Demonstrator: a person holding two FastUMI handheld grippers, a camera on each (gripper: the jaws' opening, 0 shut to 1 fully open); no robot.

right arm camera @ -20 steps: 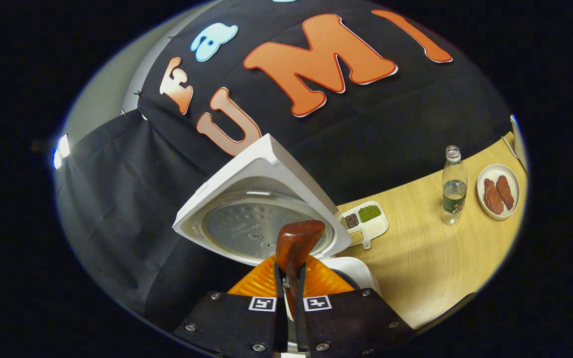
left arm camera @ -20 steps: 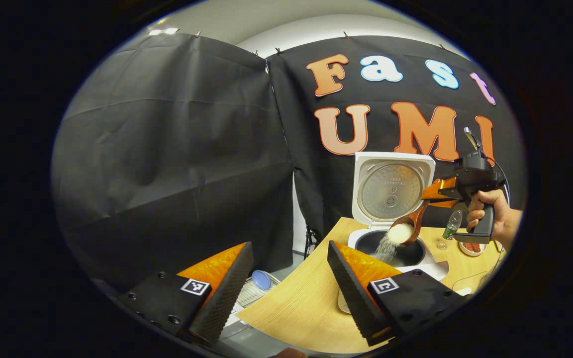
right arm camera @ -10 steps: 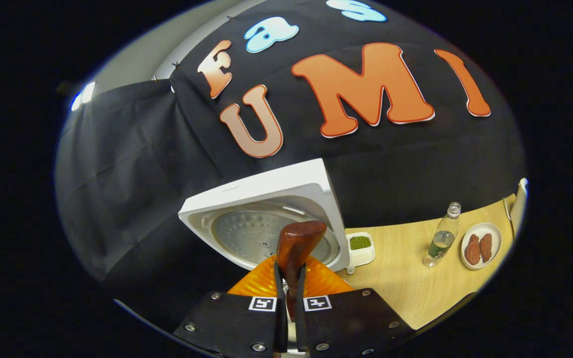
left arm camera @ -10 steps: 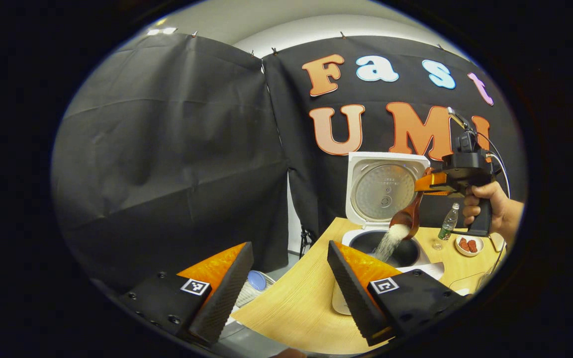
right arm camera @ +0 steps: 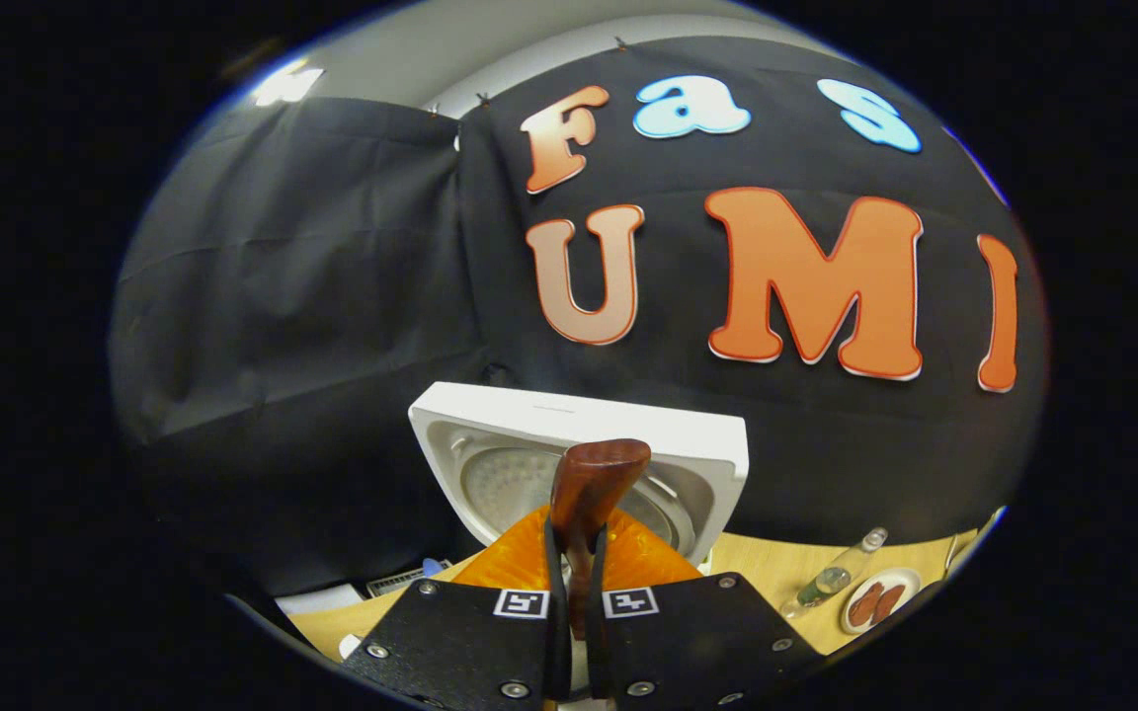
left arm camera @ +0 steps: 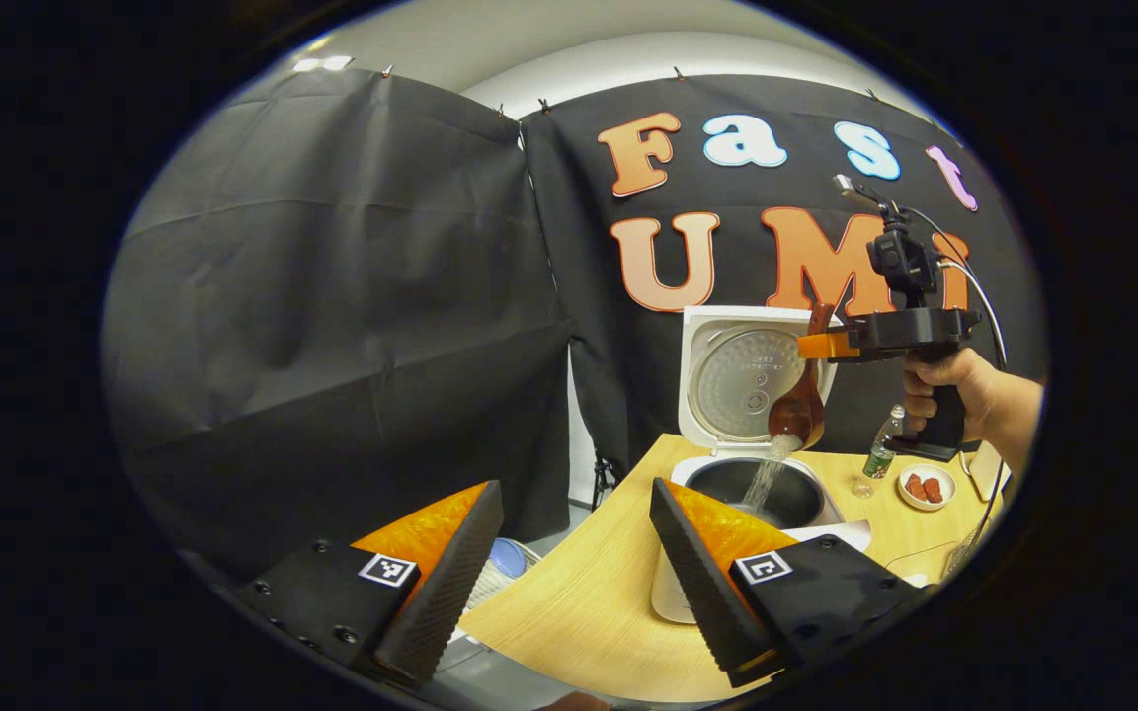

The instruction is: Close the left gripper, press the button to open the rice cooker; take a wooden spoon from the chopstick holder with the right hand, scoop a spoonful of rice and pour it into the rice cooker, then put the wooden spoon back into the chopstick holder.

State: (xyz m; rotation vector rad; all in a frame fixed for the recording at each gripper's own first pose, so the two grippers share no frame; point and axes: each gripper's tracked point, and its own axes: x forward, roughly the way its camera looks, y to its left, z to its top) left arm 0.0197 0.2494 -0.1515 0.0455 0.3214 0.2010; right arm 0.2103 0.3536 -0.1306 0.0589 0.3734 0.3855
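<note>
Left gripper view: left gripper (left arm camera: 574, 563), jaws apart, idles while rice (left arm camera: 762, 479) streams off the spoon (left arm camera: 798, 410) into the open cooker (left arm camera: 752, 489). Right gripper view: right gripper (right arm camera: 574, 592) clamps the spoon handle (a drift sideways could scatter grains onto the table (left arm camera: 589, 602)).

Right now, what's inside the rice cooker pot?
A stream of rice falls from the wooden spoon into the rice cooker, whose dark inner pot is visible. The left gripper's finger covers the pot's near edge, so the bottom can't be seen.
</note>
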